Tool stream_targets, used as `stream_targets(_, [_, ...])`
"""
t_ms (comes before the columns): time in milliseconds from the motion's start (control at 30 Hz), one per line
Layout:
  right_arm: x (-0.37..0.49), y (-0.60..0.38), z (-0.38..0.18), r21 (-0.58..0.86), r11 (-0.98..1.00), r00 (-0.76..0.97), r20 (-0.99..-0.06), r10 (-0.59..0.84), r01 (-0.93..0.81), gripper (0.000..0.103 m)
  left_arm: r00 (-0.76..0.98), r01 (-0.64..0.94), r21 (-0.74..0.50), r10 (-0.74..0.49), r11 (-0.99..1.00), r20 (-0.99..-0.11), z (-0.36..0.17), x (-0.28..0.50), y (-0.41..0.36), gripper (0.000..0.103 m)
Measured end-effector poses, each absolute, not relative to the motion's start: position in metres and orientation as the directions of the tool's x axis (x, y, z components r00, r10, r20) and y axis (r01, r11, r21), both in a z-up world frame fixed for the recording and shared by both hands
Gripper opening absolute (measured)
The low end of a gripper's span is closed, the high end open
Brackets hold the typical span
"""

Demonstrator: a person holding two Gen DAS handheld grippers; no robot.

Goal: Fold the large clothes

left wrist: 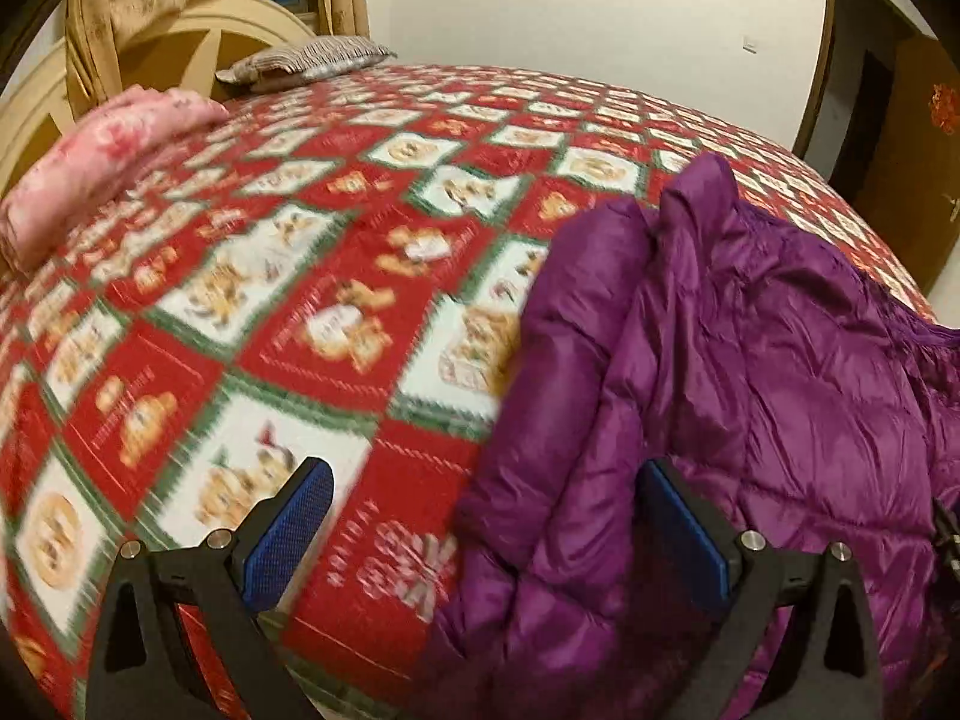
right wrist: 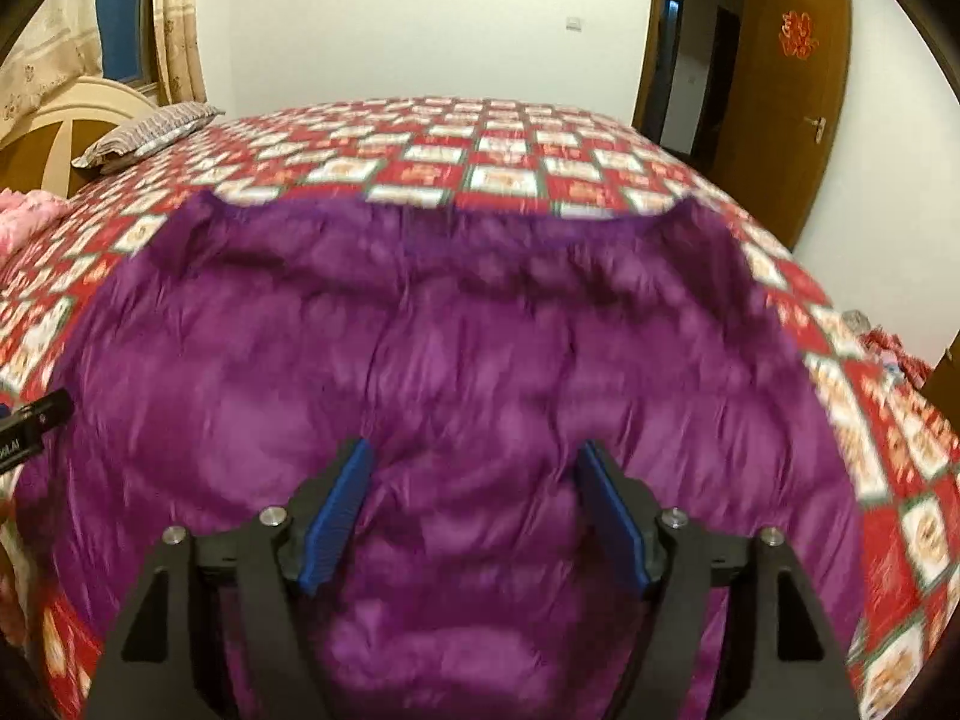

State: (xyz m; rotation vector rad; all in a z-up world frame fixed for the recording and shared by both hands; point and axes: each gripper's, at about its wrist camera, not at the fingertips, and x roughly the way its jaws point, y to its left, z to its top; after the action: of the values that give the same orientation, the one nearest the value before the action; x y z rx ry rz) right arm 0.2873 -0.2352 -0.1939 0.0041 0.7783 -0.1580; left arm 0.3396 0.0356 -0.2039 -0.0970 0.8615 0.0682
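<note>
A shiny purple puffer jacket point(right wrist: 456, 360) lies spread on the bed with its hem at the far side. In the left wrist view the jacket point(left wrist: 720, 372) fills the right half, with a sleeve folded over its body. My left gripper point(left wrist: 486, 480) is open, hovering over the jacket's left edge and the bedspread. My right gripper point(right wrist: 474, 462) is open above the middle of the jacket, holding nothing. The tip of the left gripper also shows at the left edge of the right wrist view point(right wrist: 30, 420).
The bed is covered by a red, white and green bear-patterned bedspread point(left wrist: 270, 300). A pink folded blanket point(left wrist: 102, 162) and a striped pillow point(left wrist: 306, 60) lie by the headboard point(left wrist: 198, 30). A brown door point(right wrist: 780, 96) stands open at the right.
</note>
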Motion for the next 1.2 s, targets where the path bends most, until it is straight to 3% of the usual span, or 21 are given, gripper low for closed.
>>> stream_targets(133, [0.293, -0.231, -0.201, -0.087, 0.986, 0.693, -0.702, -0.162, 0.143, 0.077, 0.636, -0.063, -0.054, -0.002, 0.997, -0.772, -0.207, 0.343, 0.028, 0.102])
stream_targets(300, [0.298, -0.229, -0.203, -0.108, 0.984, 0.678, -0.714, -0.174, 0.139, 0.077, 0.632, -0.047, -0.142, -0.081, 0.989, -0.771, -0.208, 0.343, 0.030, 0.097])
stream_targets(433, [0.291, -0.231, -0.197, -0.089, 0.988, 0.681, -0.717, -0.153, 0.128, 0.077, 0.647, 0.042, -0.173, -0.159, 0.984, -0.745, -0.205, 0.337, 0.021, 0.066])
stream_targets(500, [0.276, -0.233, -0.189, -0.074, 0.986, 0.696, -0.701, -0.157, 0.148, 0.077, 0.652, 0.067, -0.175, -0.176, 0.982, -0.737, -0.204, 0.334, 0.018, 0.058])
stream_targets(567, [0.261, -0.232, -0.188, -0.083, 0.983, 0.707, -0.686, -0.174, 0.161, 0.077, 0.653, 0.104, -0.201, -0.220, 0.974, -0.725, -0.203, 0.332, 0.017, 0.038])
stream_targets(667, [0.257, -0.224, -0.208, -0.130, 0.981, 0.677, -0.709, -0.196, 0.147, 0.077, 0.667, 0.137, -0.183, -0.227, 0.974, -0.710, -0.199, 0.328, 0.012, 0.019])
stream_targets(900, [0.264, -0.219, -0.207, -0.166, 0.976, 0.662, -0.718, -0.218, 0.141, 0.077, 0.706, 0.141, -0.210, -0.247, 0.967, -0.664, -0.180, 0.311, 0.028, 0.010])
stream_targets(1000, [0.257, -0.219, -0.198, -0.103, 0.989, 0.685, -0.714, -0.147, 0.104, 0.076, 0.721, 0.140, -0.221, -0.253, 0.965, -0.645, -0.169, 0.301, 0.043, 0.009])
stream_targets(1200, [0.223, -0.236, -0.168, 0.001, 0.992, 0.801, -0.591, -0.099, 0.124, 0.077, 0.779, 0.101, -0.158, -0.177, 0.982, -0.602, -0.134, 0.285, 0.081, 0.009])
